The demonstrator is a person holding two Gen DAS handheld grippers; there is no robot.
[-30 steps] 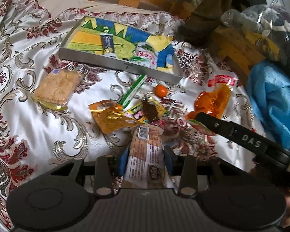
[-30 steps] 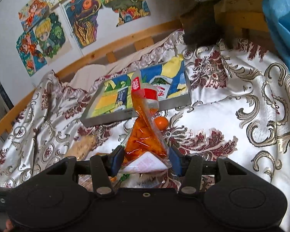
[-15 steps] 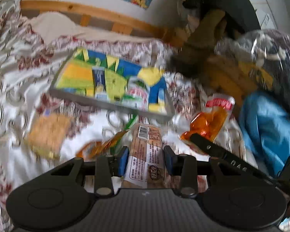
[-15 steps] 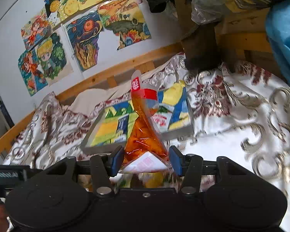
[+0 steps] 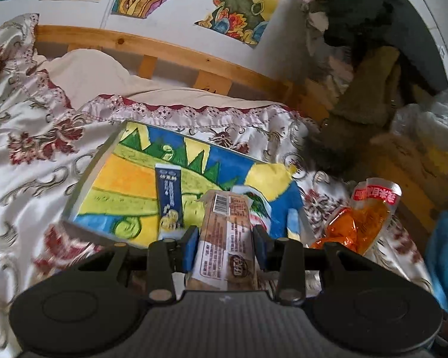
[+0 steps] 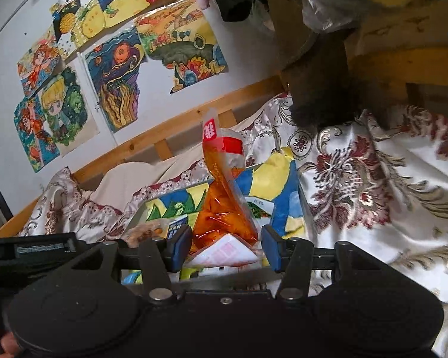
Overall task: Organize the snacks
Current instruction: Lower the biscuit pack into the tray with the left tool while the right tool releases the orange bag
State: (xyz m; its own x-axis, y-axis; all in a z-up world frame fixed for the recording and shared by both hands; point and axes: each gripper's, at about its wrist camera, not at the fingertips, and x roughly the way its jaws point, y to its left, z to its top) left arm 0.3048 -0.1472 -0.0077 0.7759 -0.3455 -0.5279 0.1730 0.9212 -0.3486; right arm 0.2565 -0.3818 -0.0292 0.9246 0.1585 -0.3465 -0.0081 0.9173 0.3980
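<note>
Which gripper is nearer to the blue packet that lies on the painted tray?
Left. The left gripper, holding the brown snack bar, is just beside the blue packet. The right gripper, holding the orange bag, is further to the packet's right.

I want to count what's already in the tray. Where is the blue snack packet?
In the left wrist view the blue snack packet lies on the colourful tray, left of the brown bar held in the left tongs.

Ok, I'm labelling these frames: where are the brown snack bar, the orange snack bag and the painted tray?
brown snack bar (image 5: 227,238), left wrist view, wrapper middle
orange snack bag (image 6: 224,217), right wrist view, orange body
painted tray (image 5: 128,185), left wrist view, yellow painted floor
</note>
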